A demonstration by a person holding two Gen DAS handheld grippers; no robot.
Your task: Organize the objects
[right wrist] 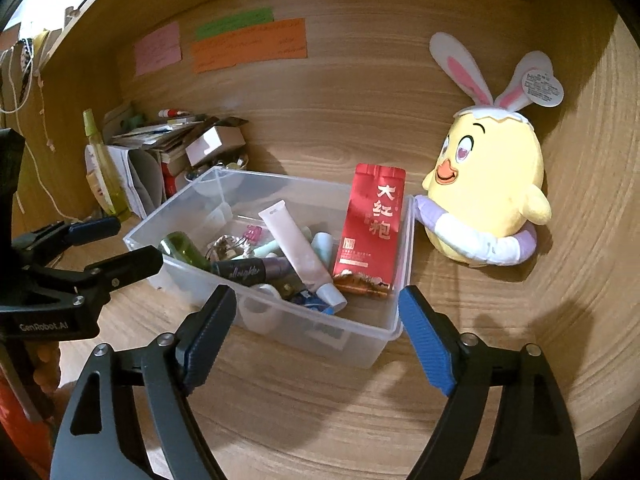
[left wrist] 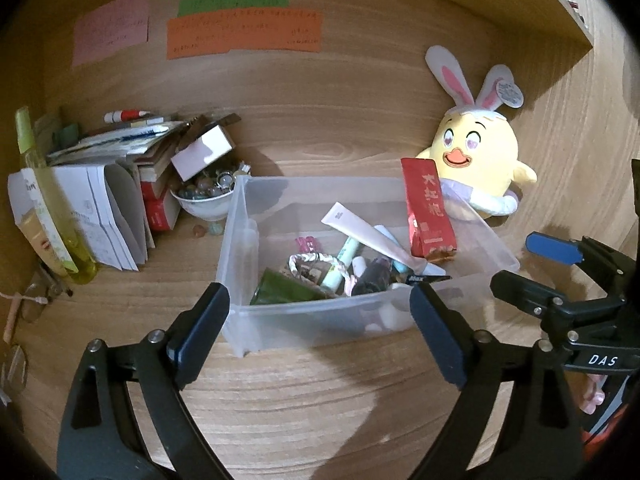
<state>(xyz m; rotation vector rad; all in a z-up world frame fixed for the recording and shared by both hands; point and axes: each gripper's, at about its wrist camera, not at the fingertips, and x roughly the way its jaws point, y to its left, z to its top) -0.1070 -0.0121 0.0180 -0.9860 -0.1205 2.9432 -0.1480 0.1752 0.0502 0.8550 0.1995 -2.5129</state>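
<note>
A clear plastic bin (left wrist: 240,280) (right wrist: 372,344) stands on the wooden desk. It holds a red tea pouch (left wrist: 428,208) (right wrist: 372,232) leaning on its right wall, a white tube (left wrist: 372,236) (right wrist: 296,248), a dark green item (left wrist: 280,290) (right wrist: 184,248) and several small cosmetics. My left gripper (left wrist: 320,336) is open and empty just in front of the bin; it also shows in the right wrist view (right wrist: 116,244). My right gripper (right wrist: 316,336) is open and empty at the bin's near corner; it also shows in the left wrist view (left wrist: 524,264).
A yellow chick plush (left wrist: 476,160) (right wrist: 488,200) with bunny ears sits right of the bin. At the left are stacked papers and books (left wrist: 112,184), a green bottle (left wrist: 52,208) (right wrist: 104,168) and a white bowl of beads (left wrist: 204,196). Sticky notes (left wrist: 244,34) hang on the back wall.
</note>
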